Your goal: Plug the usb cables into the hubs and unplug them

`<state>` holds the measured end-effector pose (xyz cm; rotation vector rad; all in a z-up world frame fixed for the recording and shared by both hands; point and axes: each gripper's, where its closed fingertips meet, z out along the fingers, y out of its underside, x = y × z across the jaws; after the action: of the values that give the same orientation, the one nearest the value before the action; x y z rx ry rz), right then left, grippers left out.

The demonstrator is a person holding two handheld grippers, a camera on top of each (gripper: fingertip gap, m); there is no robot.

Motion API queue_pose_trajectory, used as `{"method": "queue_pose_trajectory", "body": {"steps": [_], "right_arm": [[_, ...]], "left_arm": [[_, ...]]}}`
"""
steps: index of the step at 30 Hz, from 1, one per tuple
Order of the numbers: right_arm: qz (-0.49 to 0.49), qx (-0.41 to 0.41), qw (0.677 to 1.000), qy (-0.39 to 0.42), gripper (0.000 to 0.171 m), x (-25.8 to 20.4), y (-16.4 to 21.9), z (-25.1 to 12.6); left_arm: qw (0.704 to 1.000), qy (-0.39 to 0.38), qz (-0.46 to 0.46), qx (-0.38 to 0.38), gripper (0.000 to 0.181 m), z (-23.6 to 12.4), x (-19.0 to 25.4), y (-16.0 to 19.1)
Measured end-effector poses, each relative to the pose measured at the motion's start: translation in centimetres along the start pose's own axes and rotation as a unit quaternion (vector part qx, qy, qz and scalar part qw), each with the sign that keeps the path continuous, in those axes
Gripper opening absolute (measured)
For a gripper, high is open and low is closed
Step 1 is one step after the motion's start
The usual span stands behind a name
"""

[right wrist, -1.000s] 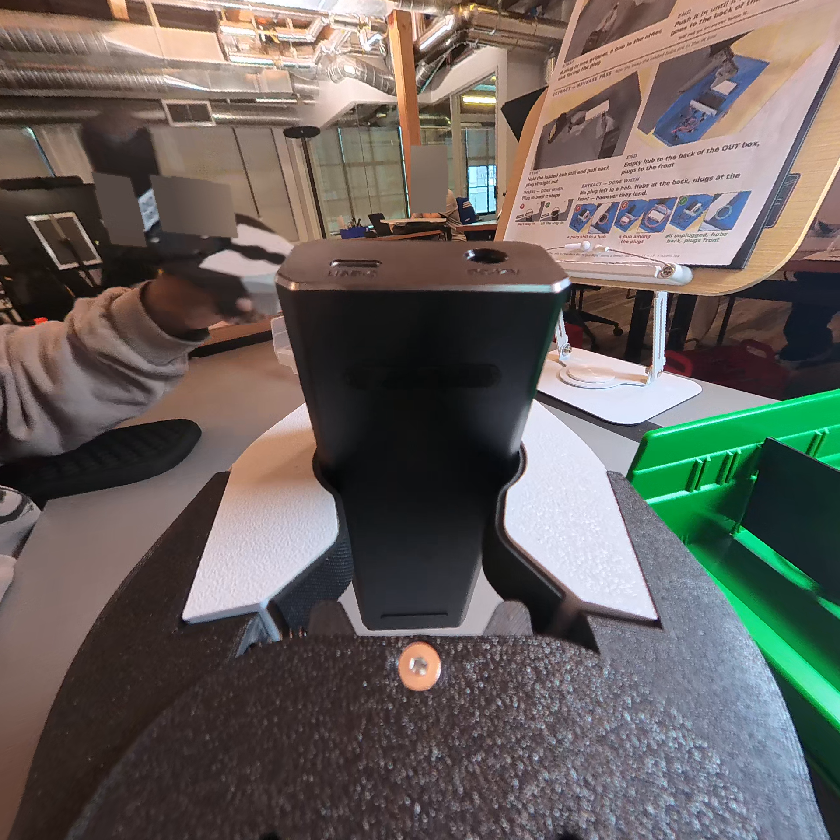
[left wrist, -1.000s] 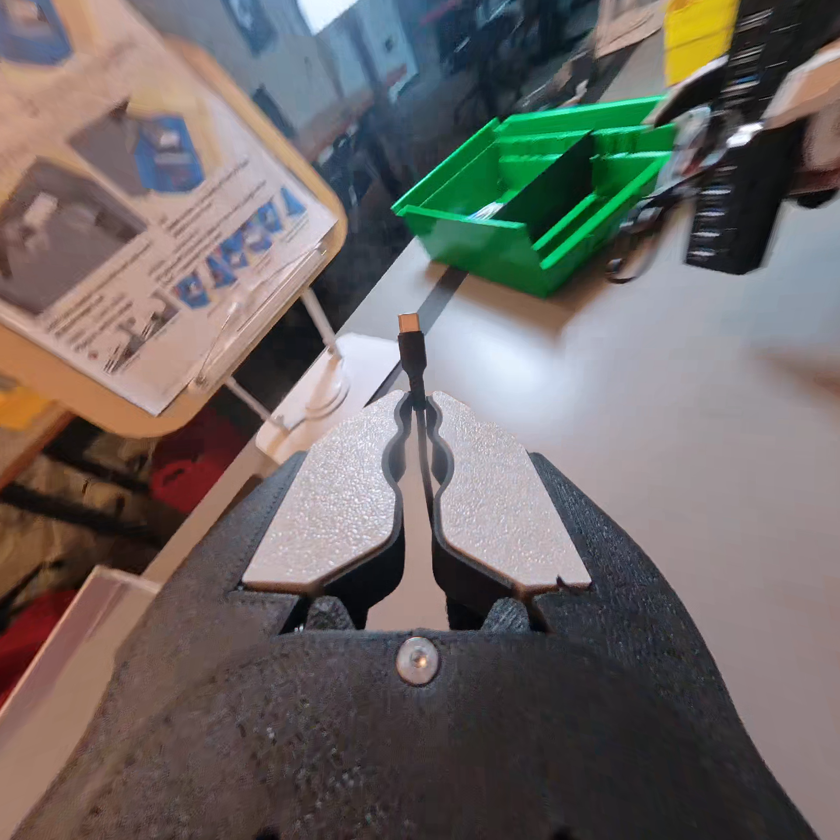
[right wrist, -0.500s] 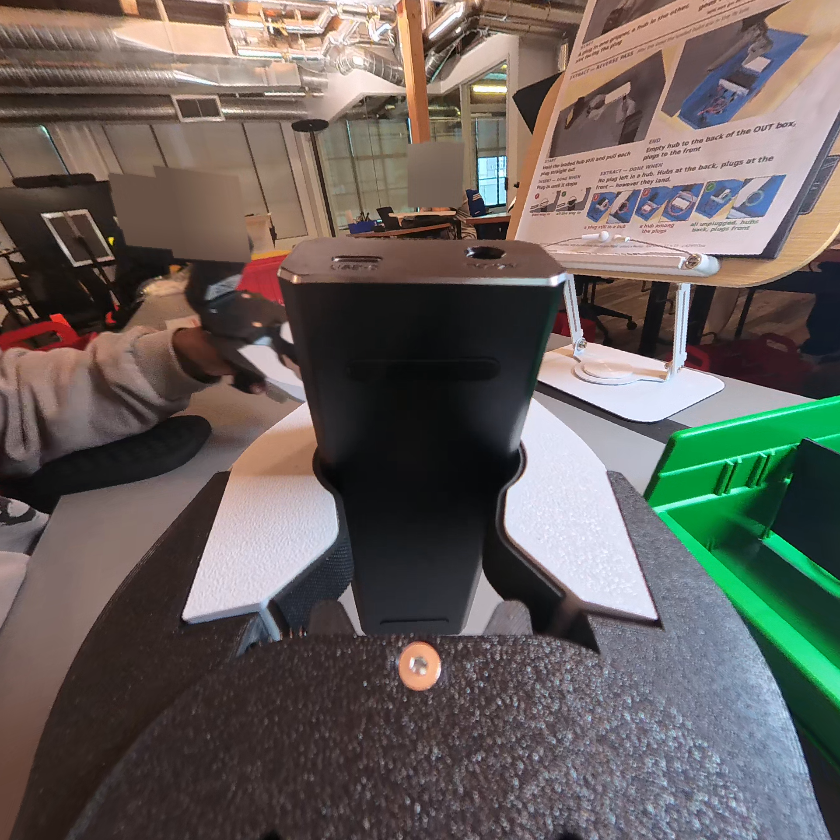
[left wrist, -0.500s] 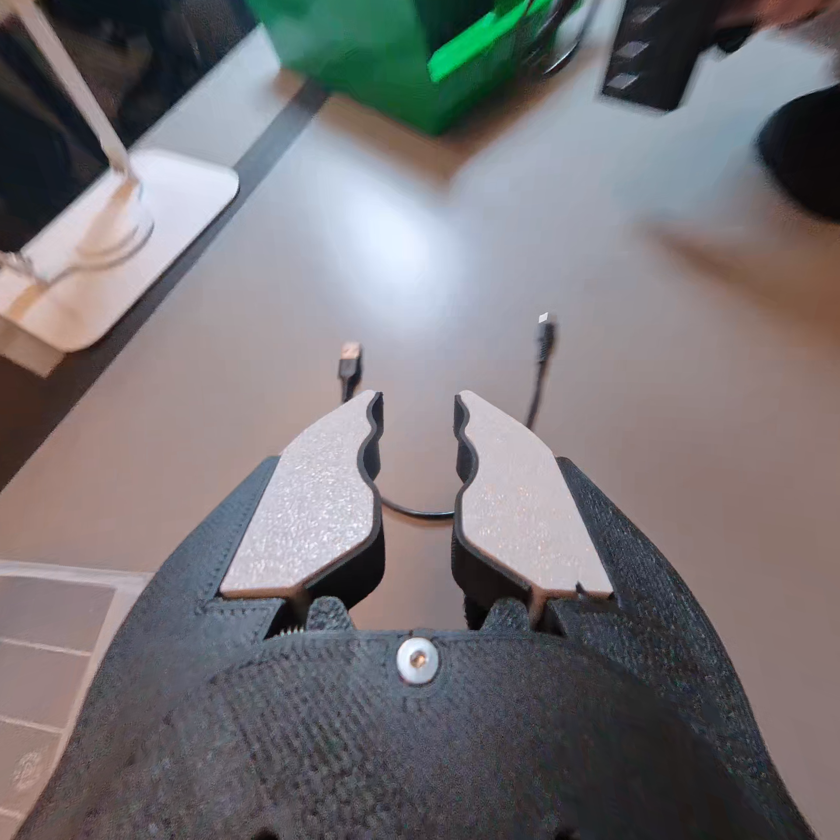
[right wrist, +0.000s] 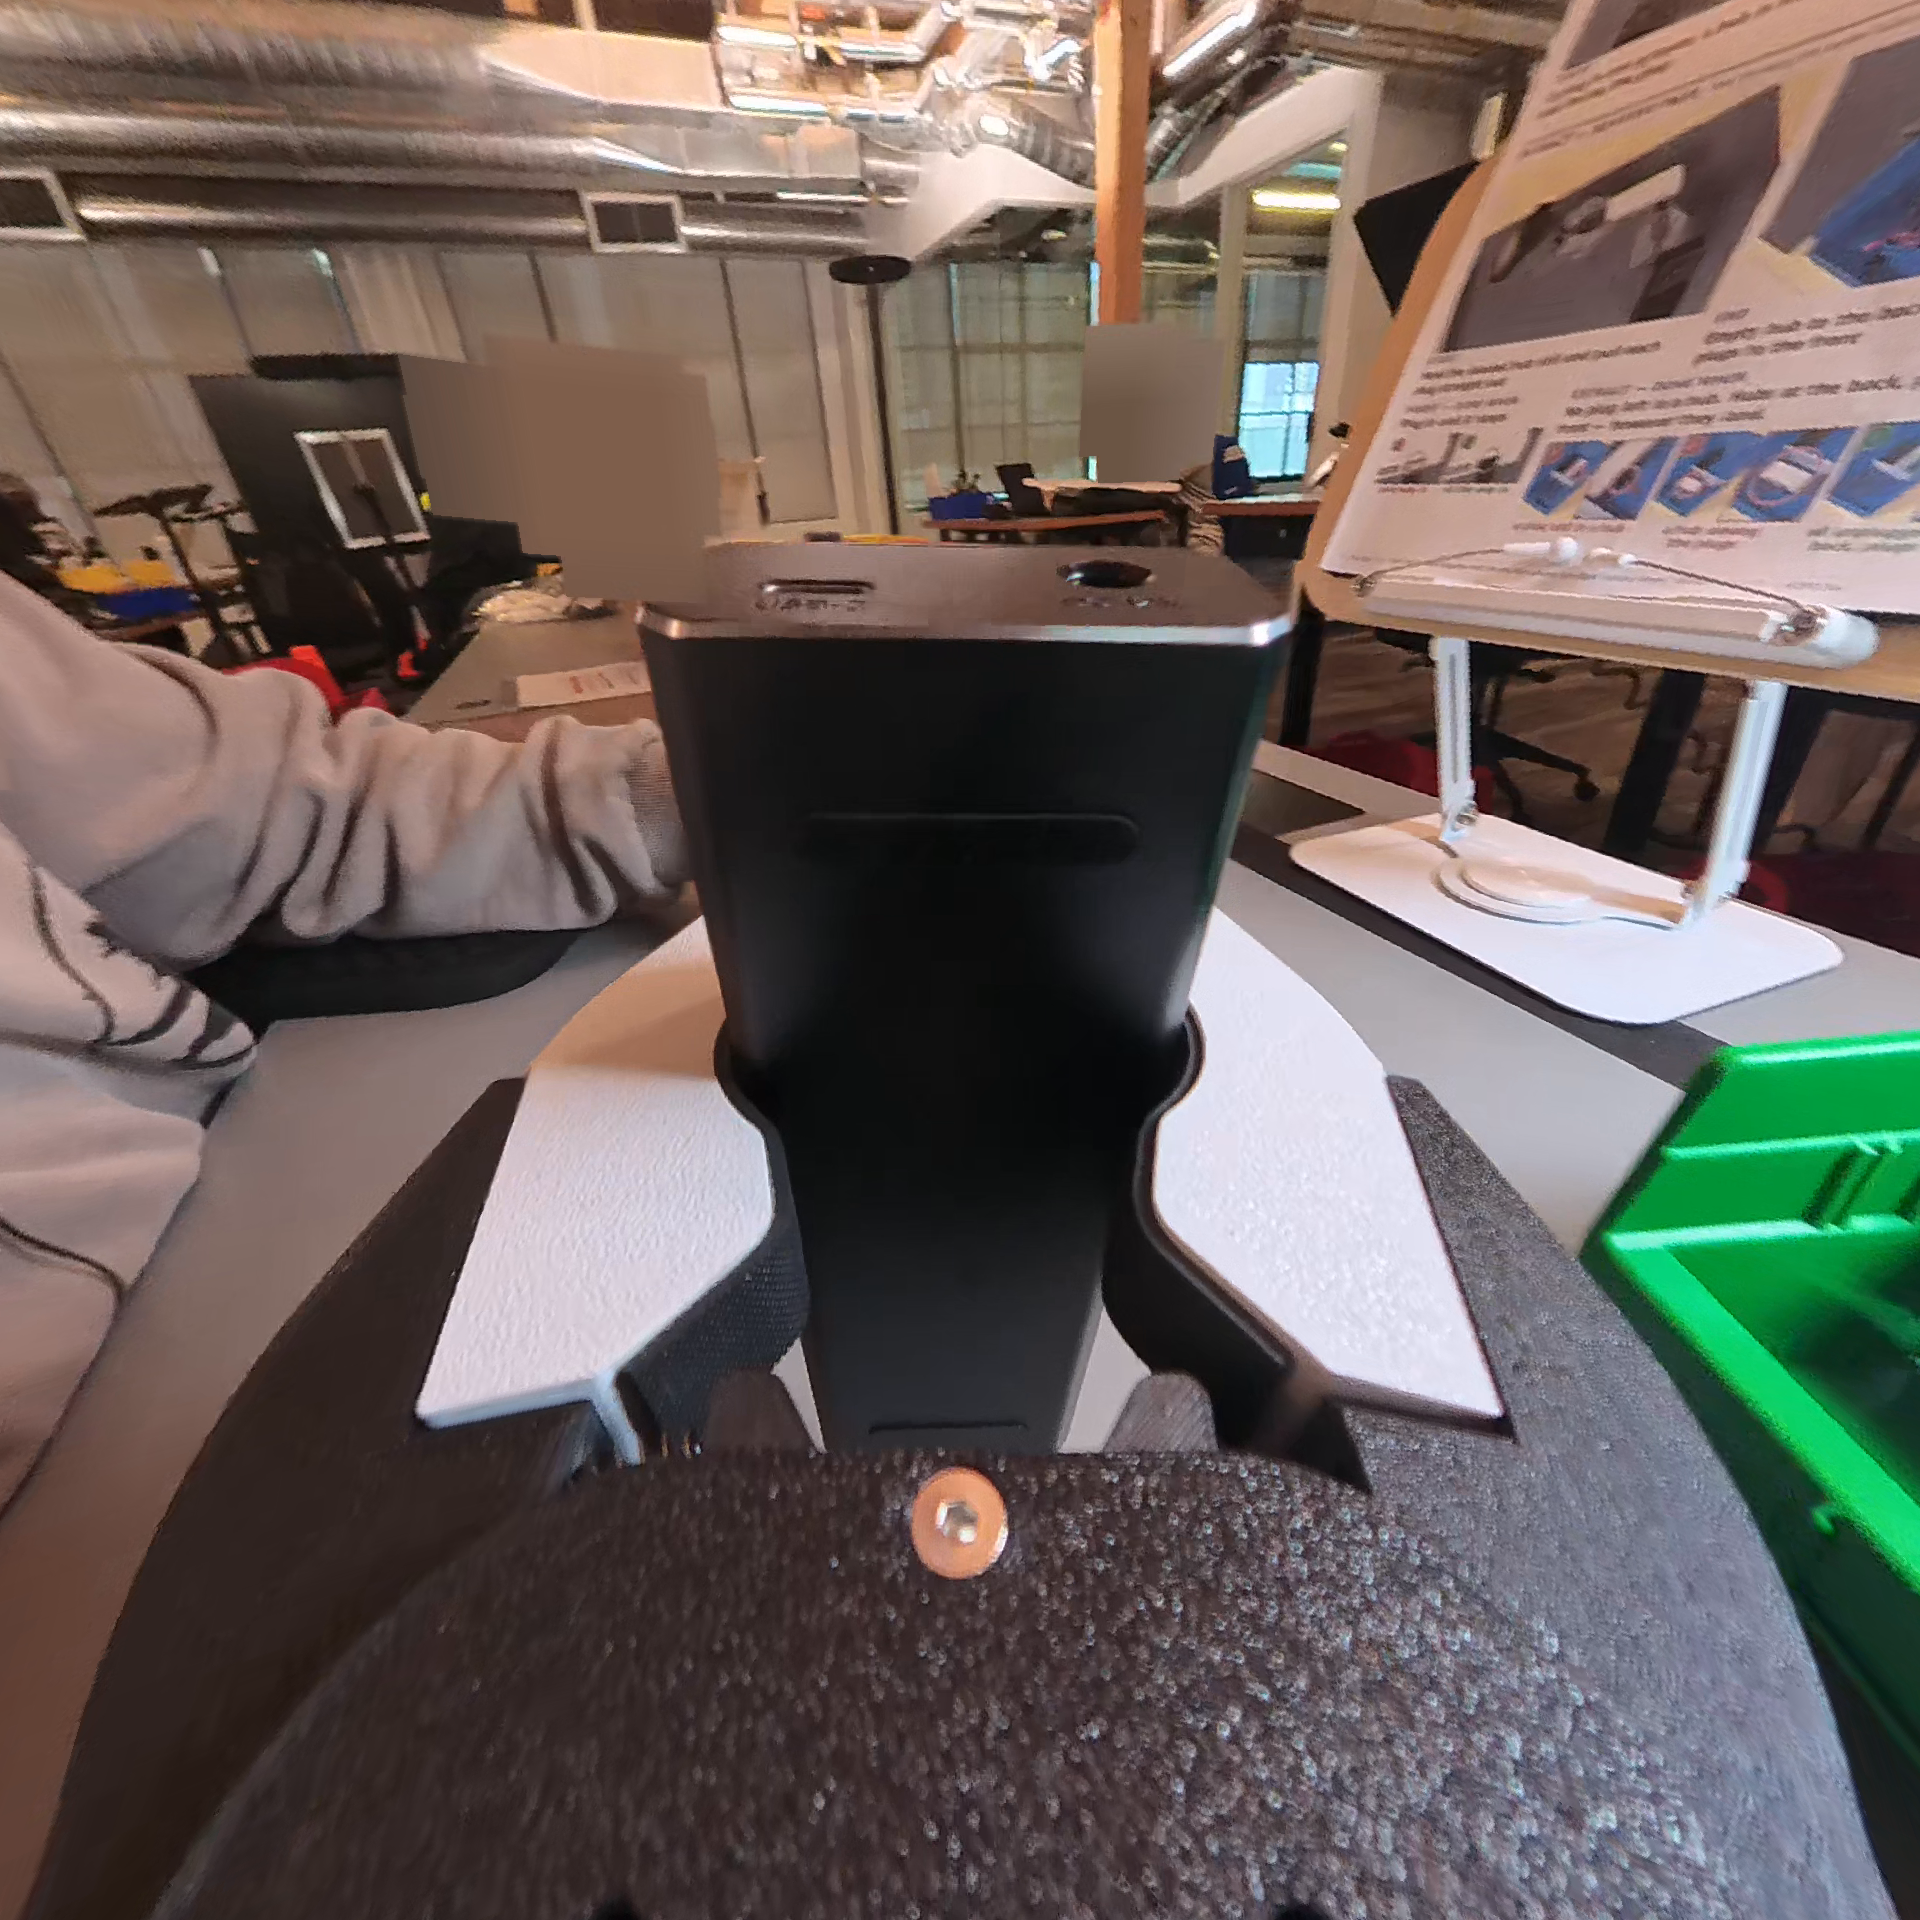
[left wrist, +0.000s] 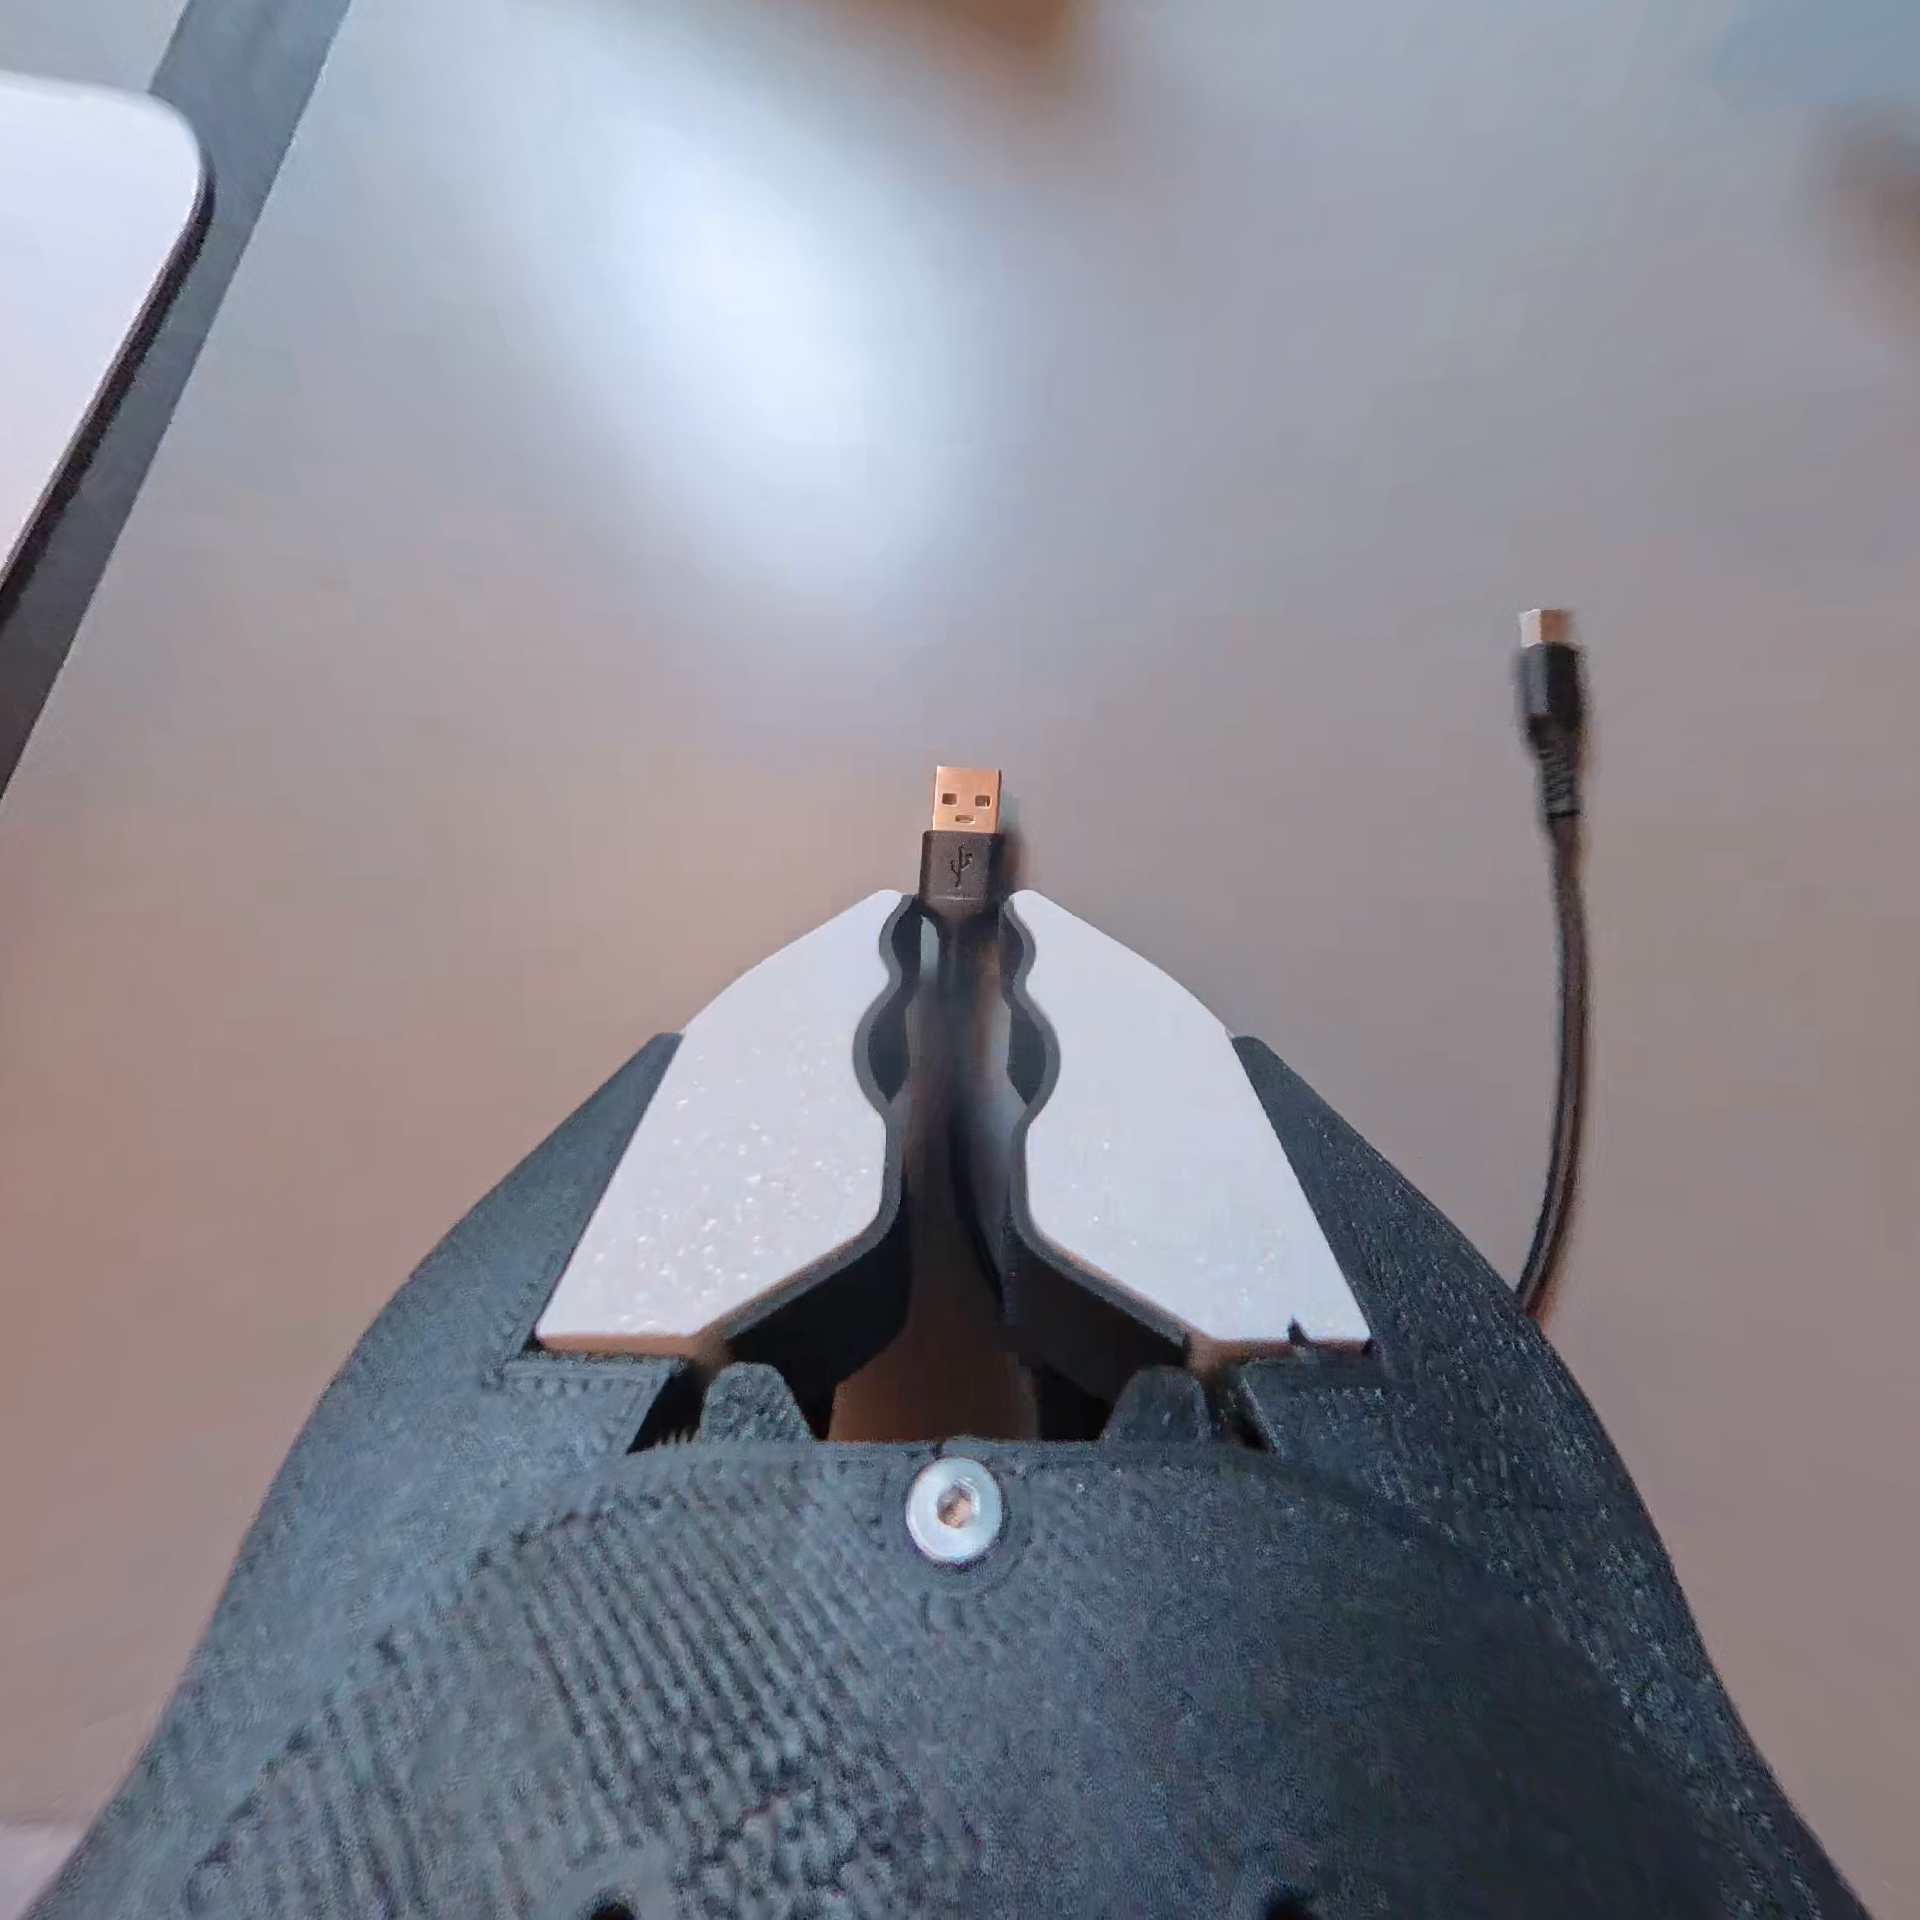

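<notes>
My left gripper [left wrist: 961,909] is shut on the black body of a USB-A plug [left wrist: 964,831]. The plug's metal tip sticks out past the fingertips, low over the grey table [left wrist: 727,416]. The same cable's other end, a small plug [left wrist: 1548,675], lies on the table to the right, and its black cord [left wrist: 1569,987] runs back under the gripper. My right gripper [right wrist: 961,1049] is shut on a black USB hub [right wrist: 961,883] and holds it upright, end face with two ports on top. The hub's side ports are hidden from view.
A green bin [right wrist: 1787,1278] stands at the right. A white stand [right wrist: 1558,914] carrying an instruction sheet [right wrist: 1662,312] is behind it; its base [left wrist: 73,260] shows at far left. A person's grey sleeve [right wrist: 312,810] rests on a black pad [right wrist: 384,971] at left.
My left gripper let go of the cable's small plug, dropped to the table with jaws open, then shut on the USB-A plug. The right gripper kept hold of the hub and shifted slightly.
</notes>
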<state>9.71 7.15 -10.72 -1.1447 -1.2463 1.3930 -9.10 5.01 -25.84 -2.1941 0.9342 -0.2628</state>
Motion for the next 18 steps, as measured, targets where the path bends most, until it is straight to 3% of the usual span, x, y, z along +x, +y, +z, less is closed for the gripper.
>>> {"method": "queue_pose_trajectory", "body": {"steps": [3, 5, 7, 12, 18], "right_arm": [[-0.001, 0.01, 0.999, -0.04, 0.072, -1.5, -0.2, 0.3], [0.008, 0.02, 0.997, -0.068, 0.072, -2.5, -0.4, 0.4], [0.018, 0.028, 0.995, -0.094, 0.072, -3.4, -0.7, 0.5], [0.048, 0.038, 0.987, -0.152, 0.071, -5.2, -0.9, 0.6], [0.092, 0.049, 0.973, -0.207, 0.071, -6.4, -0.8, 0.5]], "left_arm": [[0.983, 0.106, 0.018, 0.146, 0.014, -2.4, 4.2, -3.8], [0.951, 0.177, 0.017, 0.252, 0.014, -5.6, 6.6, -6.9], [0.926, 0.217, 0.017, 0.307, 0.014, -8.1, 8.0, -8.8], [0.915, 0.234, 0.042, 0.326, 0.014, -9.8, 10.3, -10.4], [0.945, 0.176, 0.035, 0.274, 0.014, -8.9, 10.6, -11.3]]}}
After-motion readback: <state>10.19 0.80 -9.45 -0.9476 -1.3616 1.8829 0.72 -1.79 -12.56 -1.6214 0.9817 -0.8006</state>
